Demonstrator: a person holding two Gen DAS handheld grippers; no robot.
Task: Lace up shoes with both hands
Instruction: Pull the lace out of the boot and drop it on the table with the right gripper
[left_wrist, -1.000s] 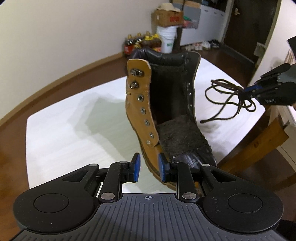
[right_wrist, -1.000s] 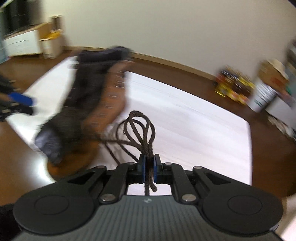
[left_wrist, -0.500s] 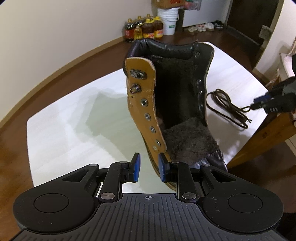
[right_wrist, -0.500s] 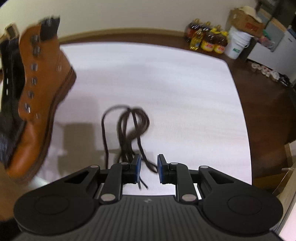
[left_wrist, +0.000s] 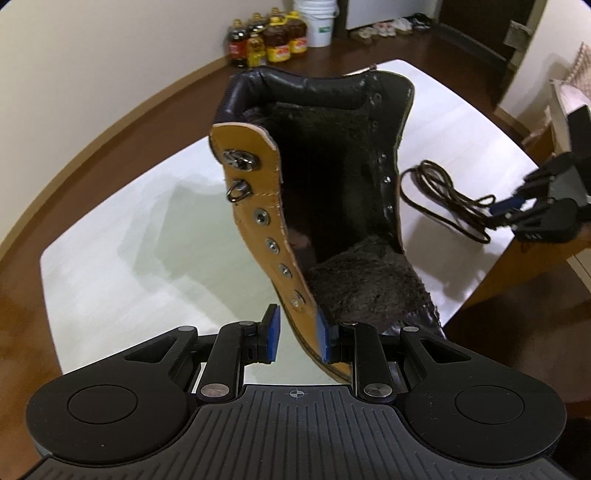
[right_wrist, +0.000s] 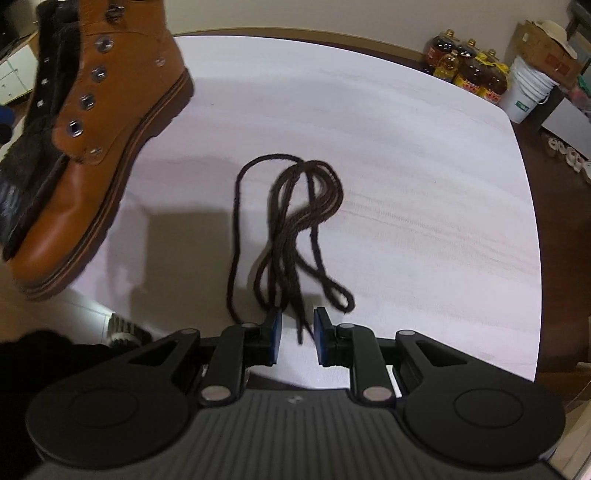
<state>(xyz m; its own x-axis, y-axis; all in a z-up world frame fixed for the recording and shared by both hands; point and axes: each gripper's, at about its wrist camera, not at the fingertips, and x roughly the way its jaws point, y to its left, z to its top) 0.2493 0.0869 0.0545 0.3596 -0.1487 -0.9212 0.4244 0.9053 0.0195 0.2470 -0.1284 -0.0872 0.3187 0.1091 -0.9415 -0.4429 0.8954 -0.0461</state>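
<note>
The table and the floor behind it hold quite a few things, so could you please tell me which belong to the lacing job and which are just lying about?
For the job:
- brown boot
- dark shoelace
- left gripper
- right gripper

Lying about:
- oil bottles
- white bucket
- cardboard box

Each gripper is matte black plastic. The left gripper (left_wrist: 295, 334) has a ribbed grey-black deck at its base with a small crosshair mark at the deck's front edge. On either side of the deck sits a round housing with a recessed disc. Two angled link arms run forward from the deck, each pinned by silver screws, and end in flat blue pads (left_wrist: 273, 334). The right gripper (right_wrist: 296, 336) is built the same (its deck mark is too blurred to read), with matching blue pads (right_wrist: 275, 336).
</note>
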